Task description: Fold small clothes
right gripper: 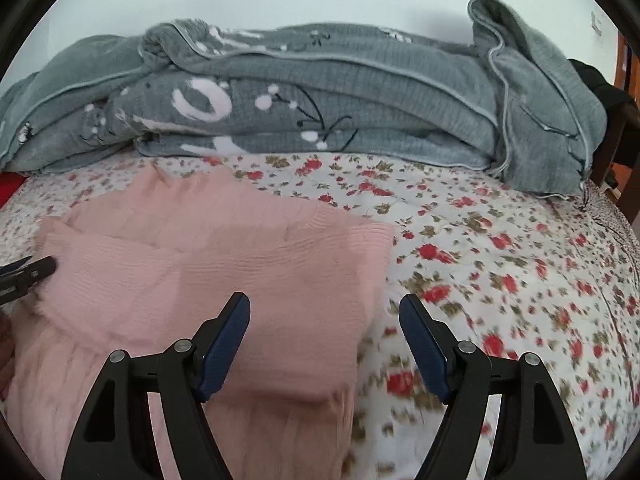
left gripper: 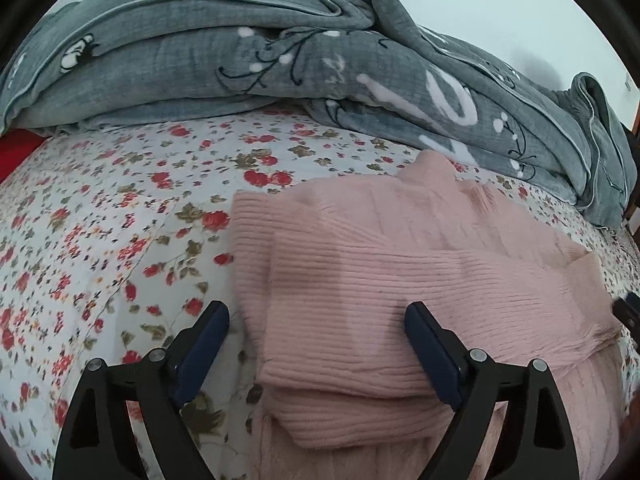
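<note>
Left wrist view: left gripper (left gripper: 316, 324), jaws spread wide and released, straddling the left edge of a pink ribbed sweater (left gripper: 400, 272) lying partly folded on the flowered bedsheet (left gripper: 100, 220); grey blanket (left gripper: 240, 60) heaped behind.

Right wrist view: right gripper (right gripper: 324, 316), jaws apart, grasping nothing, over the sweater's (right gripper: 220, 256) right edge; left gripper's tip (right gripper: 36, 270) at its far side.

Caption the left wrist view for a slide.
Open left gripper over the folded pink sweater on a floral bedsheet, grey blanket bunched behind.
</note>
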